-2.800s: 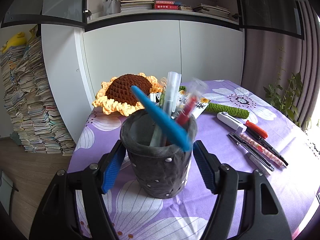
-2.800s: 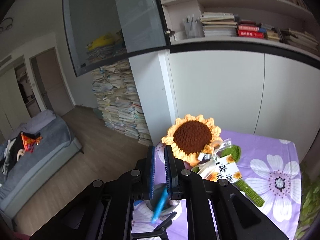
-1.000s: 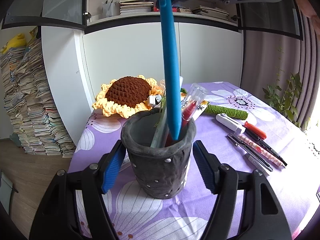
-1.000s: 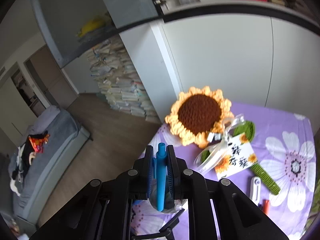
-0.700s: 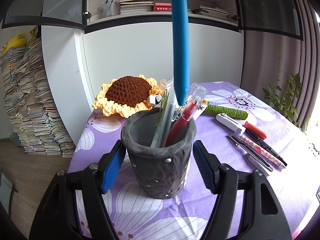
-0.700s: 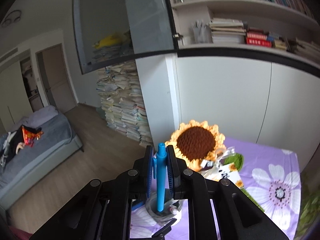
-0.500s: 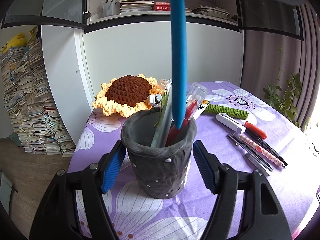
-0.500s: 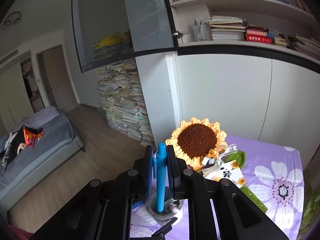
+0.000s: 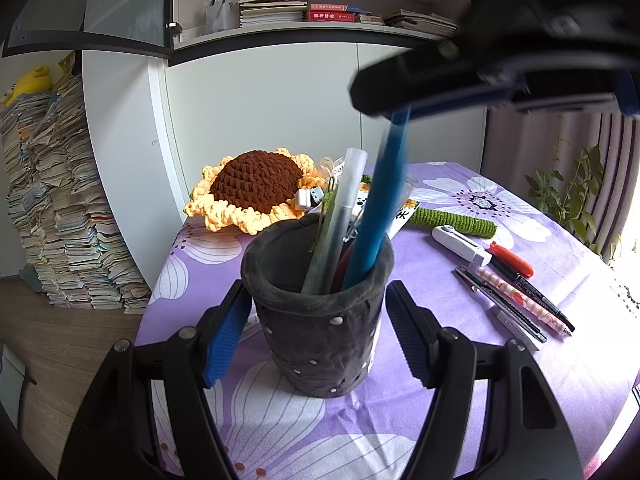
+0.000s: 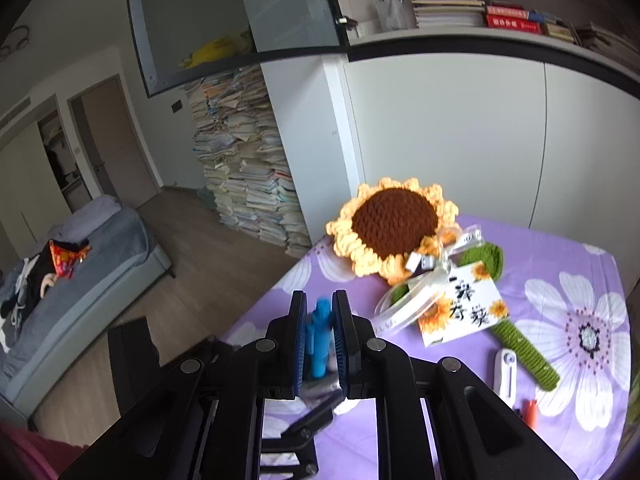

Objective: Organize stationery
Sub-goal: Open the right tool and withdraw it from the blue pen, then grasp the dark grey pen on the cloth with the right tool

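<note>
In the left wrist view, the left tongs are clenched on a dark felt pen cup, one blue pad against each side of it, and the cup stands upright on the purple flowered surface. Above it the right tongs reach in from the upper right, blurred, and grip the top of a blue pen. The pen slants down into the cup, its lower end below the rim, beside a frosted clear pen and a red pen already standing there. Behind the cup lies a crochet sunflower with its green stem running right. To the right of the cup, loose on the surface, lie a white cutter, a red-handled tool and a small row of pens. In the right wrist view, the right tongs are closed tight on the blue pen, whose clip end stands up between the two pads. The cup is mostly hidden below them. Further off lie the sunflower, a card with black characters, the white cutter, and a stack of books on the floor.
</note>
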